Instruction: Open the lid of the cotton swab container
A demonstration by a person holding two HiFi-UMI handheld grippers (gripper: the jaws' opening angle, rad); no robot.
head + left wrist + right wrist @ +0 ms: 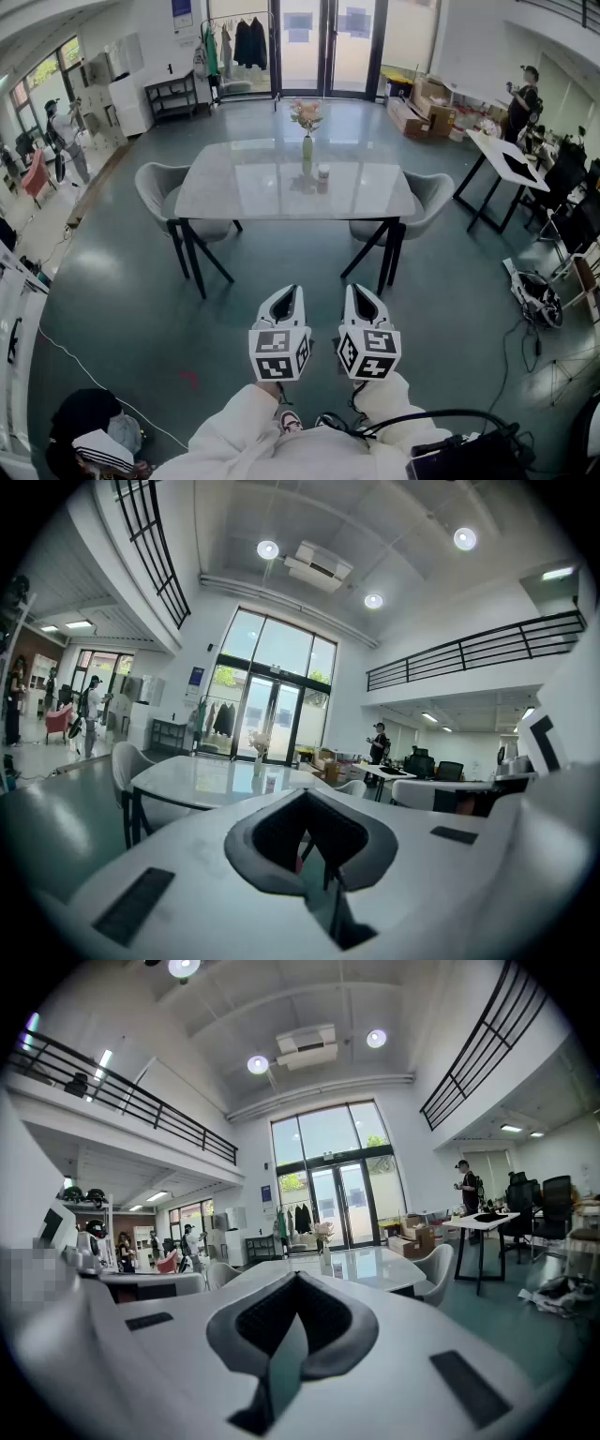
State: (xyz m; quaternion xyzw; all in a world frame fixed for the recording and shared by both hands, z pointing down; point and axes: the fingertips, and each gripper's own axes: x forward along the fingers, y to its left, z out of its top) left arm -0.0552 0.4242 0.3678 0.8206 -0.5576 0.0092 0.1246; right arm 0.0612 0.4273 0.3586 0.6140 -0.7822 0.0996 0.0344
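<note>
**A:** How do the jaws stand?

**B:** Both pairs are closed, tip against tip, with nothing between them. The left gripper (305, 795) has smooth white plastic shells that meet in a point. Their matte dark grey lining shows as a hollow behind that point. The right gripper (295, 1277) looks the same and is also empty.

**A:** What sits just behind them?

**B:** Each one carries a white cube with black square markers, the left cube (279, 352) and the right cube (368, 352). They are held side by side, close together. Soft white sleeves (234, 427) run off the bottom edge, so the hands are hidden.

**A:** Where is the cotton swab container?

**B:** The cotton swab container (323, 173) stands on the surface (244, 192), just right of a slim vase (307, 146) of pale flowers (306, 114). It is well apart from both grippers. It reads as a small squat cylinder, pale with a pinkish tint. It is too small to make out the lid or its material.

**A:** And the surface itself?

**B:** It is a glossy pale rectangular slab with rounded corners, mirroring the windows, on slanted black legs. A rounded grey shell chair (155, 186) stands at its left end and another chair (433, 192) at its right, both partly tucked under. The floor (112, 309) is shiny grey-green. In the gripper views, each gripper's own body hides the near part of the surface.
</note>
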